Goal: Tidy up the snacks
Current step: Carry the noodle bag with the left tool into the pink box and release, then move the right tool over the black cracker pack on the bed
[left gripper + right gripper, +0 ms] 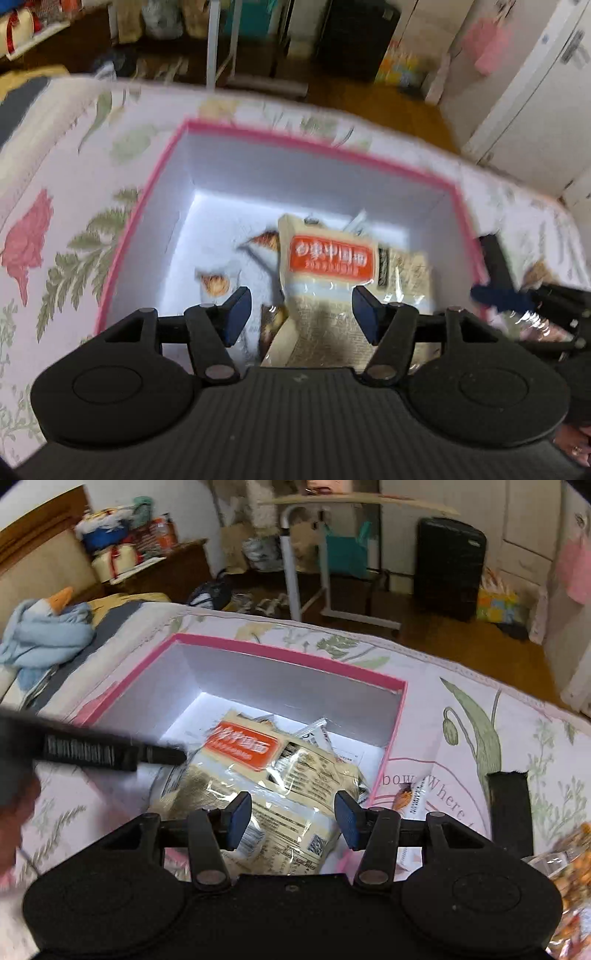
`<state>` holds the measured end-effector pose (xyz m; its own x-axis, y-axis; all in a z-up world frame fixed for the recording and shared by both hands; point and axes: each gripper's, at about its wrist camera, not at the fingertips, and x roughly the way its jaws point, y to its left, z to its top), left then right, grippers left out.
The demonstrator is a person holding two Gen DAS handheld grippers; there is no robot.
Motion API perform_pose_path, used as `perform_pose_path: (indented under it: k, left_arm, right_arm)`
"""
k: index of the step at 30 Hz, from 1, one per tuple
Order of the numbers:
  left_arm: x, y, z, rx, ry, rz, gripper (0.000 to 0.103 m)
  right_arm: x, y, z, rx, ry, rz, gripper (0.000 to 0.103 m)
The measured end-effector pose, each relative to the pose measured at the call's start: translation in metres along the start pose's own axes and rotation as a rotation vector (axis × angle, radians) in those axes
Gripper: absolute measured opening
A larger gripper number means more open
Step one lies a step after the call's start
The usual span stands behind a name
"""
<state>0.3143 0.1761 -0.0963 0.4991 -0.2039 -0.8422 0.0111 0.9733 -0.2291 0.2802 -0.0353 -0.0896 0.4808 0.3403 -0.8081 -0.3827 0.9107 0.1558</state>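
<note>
Glossy beige snack bag [266,797] (propped on pink box [295,651] rim, both claws released) could be tipped out if nudged.

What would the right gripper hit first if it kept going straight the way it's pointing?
Probably the beige snack bag lying in the pink-rimmed box; the right gripper stands open over it, though depth is unclear.

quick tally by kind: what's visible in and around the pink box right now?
Pink box: 1
Large beige snack bag with orange label, in the box: 1
Small packets under it: at least 2
Snack bag outside the box, at right: 1
Total: at least 5
</note>
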Motion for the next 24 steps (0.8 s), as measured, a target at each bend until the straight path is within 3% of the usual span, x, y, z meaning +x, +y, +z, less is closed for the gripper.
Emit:
perform_pose_path:
  k: [7,12,16,21,24]
  left_arm:
    - [-0.059,-0.029,-0.015,0.074,-0.03,-0.064,0.059]
    - [-0.101,-0.062,-0.029,0.169,-0.05,-0.095,0.059]
    - [-0.128,-0.091,-0.046,0.214,-0.06,-0.179,0.059]
    - [-0.138,-0.135,-0.067,0.296,-0.061,-0.231,0.059]
    - [-0.129,-0.166,-0.077,0.356,-0.045,-0.214,0.059]
  right_arm:
    - [-0.078,-0.028,-0.015,-0.003,-0.017,0.064,0.055]
    - [-0.134,-0.055,-0.029,-0.03,-0.039,0.064,0.055]
    - [-0.166,-0.078,-0.041,-0.034,-0.071,0.049,0.056]
    - [-0.188,-0.103,-0.054,-0.033,-0.115,0.028,0.061]
    - [-0.193,-0.115,-0.061,-0.026,-0.143,0.025,0.062]
